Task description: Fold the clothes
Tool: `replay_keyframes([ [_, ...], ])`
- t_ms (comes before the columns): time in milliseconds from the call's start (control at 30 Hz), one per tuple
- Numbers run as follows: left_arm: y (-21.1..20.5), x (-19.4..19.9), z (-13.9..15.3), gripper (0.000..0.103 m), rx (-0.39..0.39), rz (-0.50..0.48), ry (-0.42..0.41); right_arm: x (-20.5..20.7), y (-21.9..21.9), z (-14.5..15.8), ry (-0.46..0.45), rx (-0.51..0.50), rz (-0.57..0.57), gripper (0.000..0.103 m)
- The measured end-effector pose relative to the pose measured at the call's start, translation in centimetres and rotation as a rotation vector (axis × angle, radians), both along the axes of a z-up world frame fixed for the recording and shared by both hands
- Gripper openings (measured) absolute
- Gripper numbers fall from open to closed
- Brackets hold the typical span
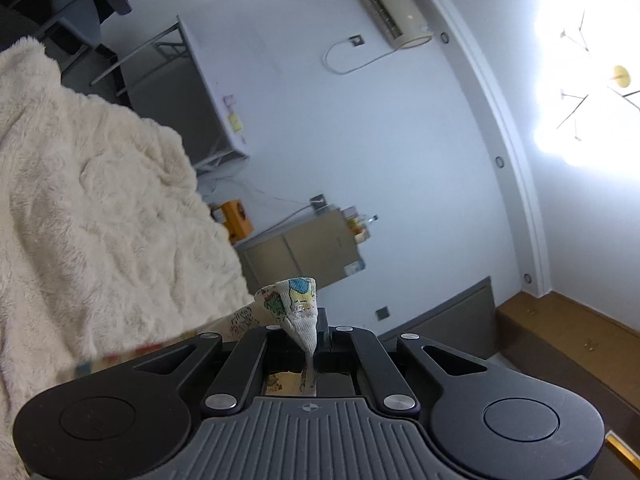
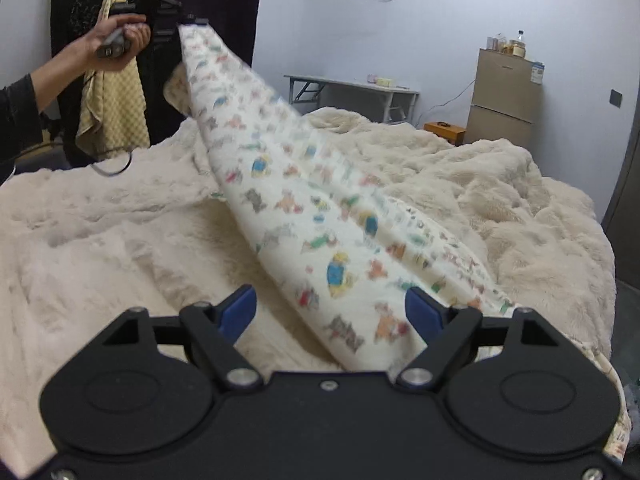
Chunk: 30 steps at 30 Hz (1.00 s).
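Pale walls, fluffy cream bedspread (image 2: 120,240) across a wide bed, small fridge (image 2: 506,92) and folding table (image 2: 352,88) at the back. Printed garment (image 2: 304,216), cream with small coloured cartoon figures, rising in a long slanted sheet from the bedspread up to the left gripper (image 2: 192,24), raised high at upper left in the right wrist view, gripped by a bare hand (image 2: 120,40) with a dark sleeve behind. Jaws there fully closed, pinching one corner of the cloth; same corner bunched up between the closed tips in the left wrist view (image 1: 294,304). Lower part of the garment trailing over the bedspread toward the near right edge, some of it slightly blurred.

Right gripper (image 2: 332,308) low over the bed, blue pads (image 2: 240,308) spread wide, nothing clamped; cloth lying between and beneath them, pads not pressing on it.

Probably at the lifting-and-spreading stage, folding proper not yet begun. Best done by keeping the left pinch firm and high so the cloth hangs taut, then bringing the open right jaws down onto a matching corner or edge, not the middle of the panel. Worth catching a single layer of hem, closing fully before any lift. Risk: snagging the fluffy bedspread along with the garment, or grabbing mid-panel and producing a skewed fold.
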<state>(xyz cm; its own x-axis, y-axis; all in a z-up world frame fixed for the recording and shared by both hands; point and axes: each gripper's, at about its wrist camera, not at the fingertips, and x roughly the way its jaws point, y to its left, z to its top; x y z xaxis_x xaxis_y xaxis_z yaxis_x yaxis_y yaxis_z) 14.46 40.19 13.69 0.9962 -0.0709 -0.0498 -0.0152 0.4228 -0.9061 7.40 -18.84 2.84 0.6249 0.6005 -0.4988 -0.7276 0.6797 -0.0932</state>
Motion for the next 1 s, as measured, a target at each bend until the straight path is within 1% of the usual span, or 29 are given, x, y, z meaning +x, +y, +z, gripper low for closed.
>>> replay_keyframes([
  [100, -0.1, 2.3, -1.8, 0.000, -0.016, -0.019, 0.044, 0.5, 0.5, 0.0, 0.006, 0.001, -0.002, 0.080],
  [133, -0.2, 3.5, -2.0, 0.000, -0.020, -0.026, 0.072, 0.6, 0.5, 0.1, 0.013, 0.013, -0.005, 0.080],
  [167, -0.3, 4.4, -1.6, 0.000, -0.011, -0.034, 0.080, 0.7, 0.3, 0.1, 0.018, 0.022, -0.008, 0.080],
  [200, -0.6, 5.2, -0.5, 0.000, 0.008, -0.052, 0.056, 0.7, 0.1, 0.1, 0.024, 0.030, -0.011, 0.080],
  [233, -1.0, 5.8, 0.9, 0.000, 0.031, -0.081, -0.004, 0.9, -0.1, 0.0, 0.025, 0.035, -0.019, 0.080],
  [300, -1.4, 5.3, 3.3, 0.000, 0.071, -0.121, -0.145, 0.8, -0.7, 0.0, 0.017, 0.045, -0.038, 0.080],
  [333, -1.6, 4.5, 4.4, 0.000, 0.099, -0.135, -0.237, 0.7, -1.0, 0.0, 0.014, 0.053, -0.045, 0.080],
  [367, -1.5, 3.9, 4.5, 0.000, 0.116, -0.133, -0.277, 0.7, -1.2, 0.0, 0.017, 0.061, -0.046, 0.080],
  [400, -1.2, 3.4, 3.6, 0.000, 0.133, -0.106, -0.263, 0.8, -1.5, -0.1, 0.023, 0.069, -0.046, 0.080],
  [433, -0.8, 2.9, 2.4, 0.000, 0.146, -0.073, -0.226, 0.8, -1.7, -0.1, 0.029, 0.077, -0.046, 0.080],
  [467, -0.4, 2.9, 0.6, 0.001, 0.140, -0.045, -0.155, 0.8, -1.9, -0.2, 0.034, 0.086, -0.046, 0.080],
  [500, 0.3, 3.0, -2.7, 0.002, 0.136, -0.007, -0.020, 0.9, -2.1, -0.3, 0.040, 0.094, -0.047, 0.080],
  [567, 1.3, 3.3, -9.9, 0.004, 0.140, 0.016, 0.244, 1.0, -2.4, -0.4, 0.050, 0.100, -0.050, 0.080],
  [600, 1.9, 3.5, -14.6, 0.019, 0.109, 0.000, 0.389, 1.1, -2.4, -0.5, 0.054, 0.093, -0.054, 0.080],
  [633, 2.4, 3.3, -19.1, 0.029, 0.052, -0.035, 0.495, 1.3, -2.6, -0.6, 0.055, 0.085, -0.064, 0.080],
  [667, 2.5, 2.7, -21.7, 0.036, 0.014, -0.057, 0.521, 1.3, -2.7, -0.6, 0.056, 0.084, -0.069, 0.080],
  [700, 2.6, 2.2, -24.4, 0.036, -0.025, -0.080, 0.548, 1.4, -2.8, -0.6, 0.057, 0.086, -0.073, 0.080],
  [733, 2.5, 1.5, -26.4, 0.036, -0.063, -0.105, 0.544, 1.3, -3.0, -0.6, 0.061, 0.095, -0.077, 0.080],
  [800, 1.8, -0.3, -28.4, 0.036, -0.144, -0.164, 0.440, 1.1, -3.6, -0.4, 0.067, 0.110, -0.085, 0.080],
  [867, 0.8, -1.7, -28.7, 0.038, -0.198, -0.223, 0.328, 0.8, -4.2, -0.2, 0.065, 0.117, -0.096, 0.080],
  [900, -0.1, -2.8, -28.5, 0.041, -0.225, -0.273, 0.240, 0.7, -4.5, -0.2, 0.063, 0.122, -0.100, 0.081],
  [933, -1.1, -3.7, -28.3, 0.044, -0.236, -0.324, 0.184, 0.5, -4.9, -0.1, 0.064, 0.129, -0.103, 0.081],
  [967, -2.0, -3.9, -28.1, 0.046, -0.220, -0.373, 0.185, 0.4, -5.2, -0.1, 0.067, 0.138, -0.106, 0.081],
  [1000, -2.9, -3.9, -27.9, 0.046, -0.192, -0.412, 0.205, 0.3, -5.5, -0.1, 0.070, 0.146, -0.109, 0.081],
])
